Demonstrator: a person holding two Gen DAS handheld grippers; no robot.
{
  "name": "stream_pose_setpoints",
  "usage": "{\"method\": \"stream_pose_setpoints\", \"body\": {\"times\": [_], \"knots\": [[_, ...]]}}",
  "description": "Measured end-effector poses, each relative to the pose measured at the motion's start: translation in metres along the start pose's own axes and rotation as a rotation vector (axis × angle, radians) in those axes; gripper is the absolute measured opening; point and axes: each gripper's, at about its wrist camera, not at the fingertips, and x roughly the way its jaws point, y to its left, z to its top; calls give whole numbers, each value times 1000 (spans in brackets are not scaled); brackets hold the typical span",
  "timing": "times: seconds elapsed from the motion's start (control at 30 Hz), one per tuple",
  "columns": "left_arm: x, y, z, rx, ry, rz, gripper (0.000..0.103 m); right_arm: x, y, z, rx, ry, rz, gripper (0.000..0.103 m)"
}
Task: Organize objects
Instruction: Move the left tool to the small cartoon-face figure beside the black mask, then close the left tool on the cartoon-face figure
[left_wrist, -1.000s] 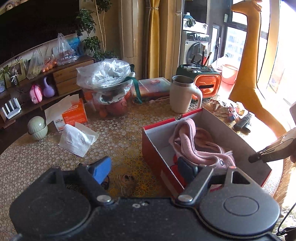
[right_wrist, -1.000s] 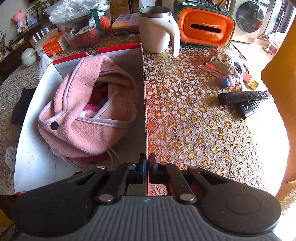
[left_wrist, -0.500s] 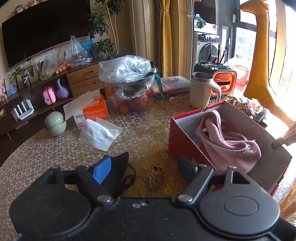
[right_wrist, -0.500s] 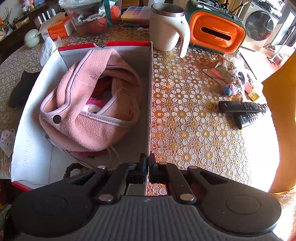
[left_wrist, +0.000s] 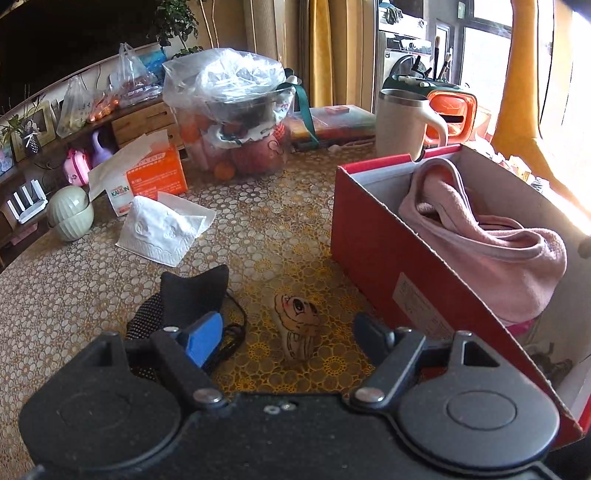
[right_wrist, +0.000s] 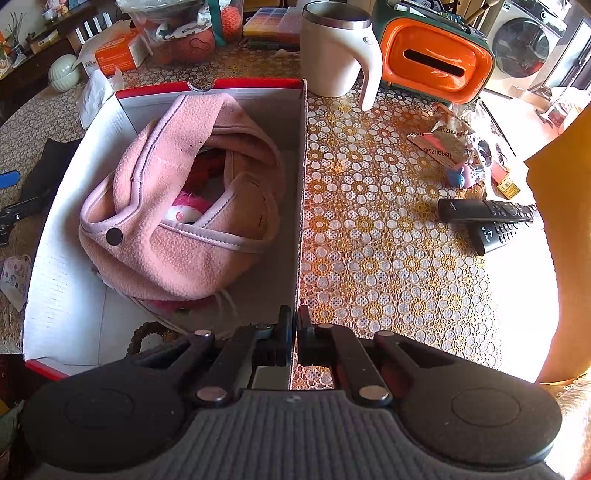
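Observation:
A red shoebox (left_wrist: 373, 240) with a white inside (right_wrist: 59, 280) stands on the table and holds a pink fleece bag (right_wrist: 177, 206), also seen in the left wrist view (left_wrist: 491, 240). My right gripper (right_wrist: 295, 325) is shut on the box's right wall. My left gripper (left_wrist: 288, 332) is open and empty, low over the table left of the box. A small cartoon-face charm (left_wrist: 295, 325) lies between its fingers. A black cloth (left_wrist: 188, 295) lies by the left blue fingertip (left_wrist: 203, 336).
A white tissue (left_wrist: 162, 229), an orange tissue box (left_wrist: 155, 173), a bagged bowl of fruit (left_wrist: 236, 118), a cream mug (right_wrist: 332, 48), an orange case (right_wrist: 436, 62) and two remotes (right_wrist: 491, 221) stand around the box on the lace-covered table.
My left gripper pulled back out of the box and moved left and down over the charm and black cloth. The right gripper kept its hold on the box wall and rose slightly.

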Motion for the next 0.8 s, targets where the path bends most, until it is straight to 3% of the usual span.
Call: {"method": "stream_pose_setpoints", "body": {"times": [0.33,0.67,0.8], "knots": [[41,-11,2,-1,45,20,66,0,2,-1,-10,-3,-7,2],[59,-14,2,8,90,41,38,0,1,0,-13,-3,-10,1],[57,-14,2,4,87,49,36,0,1,0,-11,-5,-7,1]]}}
